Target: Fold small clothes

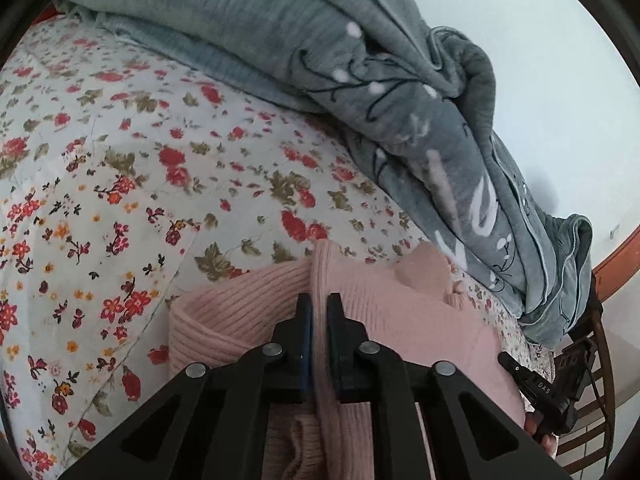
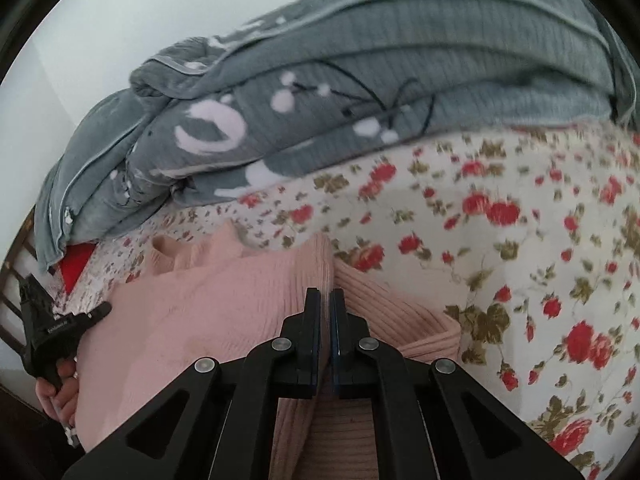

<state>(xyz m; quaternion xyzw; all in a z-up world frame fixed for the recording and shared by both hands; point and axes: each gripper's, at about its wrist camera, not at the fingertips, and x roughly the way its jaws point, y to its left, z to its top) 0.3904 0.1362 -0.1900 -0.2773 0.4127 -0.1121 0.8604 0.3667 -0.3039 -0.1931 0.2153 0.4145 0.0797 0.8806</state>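
A small pink ribbed knit garment (image 1: 400, 312) lies on the flowered bed sheet (image 1: 120, 160). My left gripper (image 1: 319, 300) is shut on a raised fold of the pink knit, which stands pinched between its black fingers. In the right wrist view the same pink garment (image 2: 208, 300) spreads to the left, and my right gripper (image 2: 326, 294) is shut on another fold of it. Each gripper shows at the edge of the other's view: the right gripper (image 1: 532, 384) with a hand below it, the left gripper (image 2: 60, 328) likewise.
A bunched grey-blue blanket (image 1: 400, 100) with white and dark flower print lies along the far side of the bed (image 2: 320, 112). A wooden bed frame (image 1: 612, 264) curves at the right. The flowered sheet (image 2: 520, 260) stretches wide beside the garment.
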